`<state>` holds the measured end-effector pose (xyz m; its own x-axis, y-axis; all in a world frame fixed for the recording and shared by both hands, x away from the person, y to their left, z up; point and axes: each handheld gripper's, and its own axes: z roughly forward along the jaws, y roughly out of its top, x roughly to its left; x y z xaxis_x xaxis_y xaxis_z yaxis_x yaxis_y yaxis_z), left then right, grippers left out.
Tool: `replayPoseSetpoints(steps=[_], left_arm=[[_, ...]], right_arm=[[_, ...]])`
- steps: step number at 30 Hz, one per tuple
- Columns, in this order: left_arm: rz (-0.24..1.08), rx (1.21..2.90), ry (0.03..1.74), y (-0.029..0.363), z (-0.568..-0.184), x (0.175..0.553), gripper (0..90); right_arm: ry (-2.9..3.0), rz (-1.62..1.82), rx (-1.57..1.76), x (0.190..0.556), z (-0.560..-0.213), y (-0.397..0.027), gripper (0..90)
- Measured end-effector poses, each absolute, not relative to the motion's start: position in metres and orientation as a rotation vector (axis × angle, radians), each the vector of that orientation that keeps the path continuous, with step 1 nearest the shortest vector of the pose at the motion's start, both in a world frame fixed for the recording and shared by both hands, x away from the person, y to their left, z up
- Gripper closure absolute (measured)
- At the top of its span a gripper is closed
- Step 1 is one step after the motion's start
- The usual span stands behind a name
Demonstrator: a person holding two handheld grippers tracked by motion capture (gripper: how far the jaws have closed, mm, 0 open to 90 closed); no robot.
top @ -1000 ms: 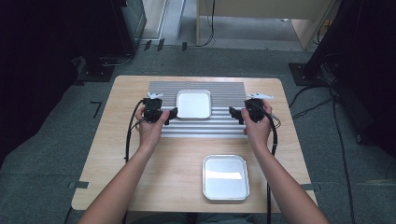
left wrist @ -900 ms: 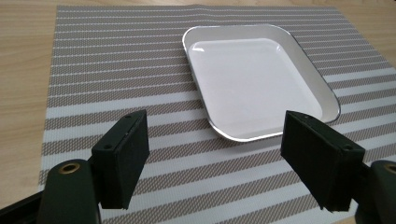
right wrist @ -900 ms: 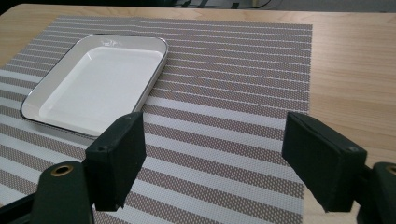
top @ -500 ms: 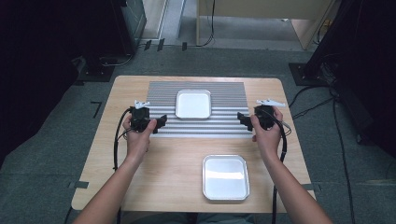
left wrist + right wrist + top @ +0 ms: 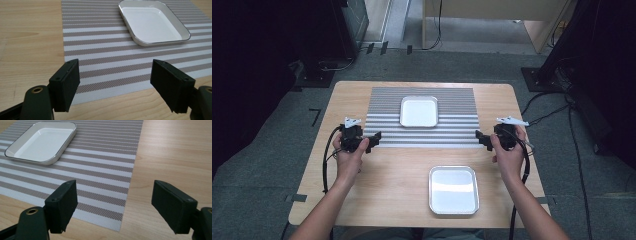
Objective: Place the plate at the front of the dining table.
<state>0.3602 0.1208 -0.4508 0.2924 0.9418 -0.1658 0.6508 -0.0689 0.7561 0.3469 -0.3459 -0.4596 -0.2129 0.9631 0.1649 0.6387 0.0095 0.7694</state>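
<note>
Wooden table (image 5: pixel 387 185) on grey floor. Striped mat (image 5: pixel 452 130) at far centre, white dish (image 5: pixel 418 111) on it. Metal tray (image 5: pixel 453 189) near, right of centre. Left gripper (image 5: pixel 373 140) over mat's near left corner, right gripper (image 5: pixel 482 139) over near right corner; both jaws wide apart, holding nothing.

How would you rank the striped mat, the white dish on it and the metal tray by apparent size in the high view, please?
1. Striped mat, clearly largest.
2. Metal tray.
3. White dish; it sits farther from the camera, so the gap from the tray is unsure.
</note>
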Motion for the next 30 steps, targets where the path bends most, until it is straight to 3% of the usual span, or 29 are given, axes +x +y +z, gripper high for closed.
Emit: replayPoseSetpoints(steps=[30], left_arm=[[0.513, 1.791, 1.479, 0.167, -0.468, 0.313, 23.8]], right_arm=[[1.848, 1.039, 1.653, 0.292, -0.471, -0.379, 21.1]])
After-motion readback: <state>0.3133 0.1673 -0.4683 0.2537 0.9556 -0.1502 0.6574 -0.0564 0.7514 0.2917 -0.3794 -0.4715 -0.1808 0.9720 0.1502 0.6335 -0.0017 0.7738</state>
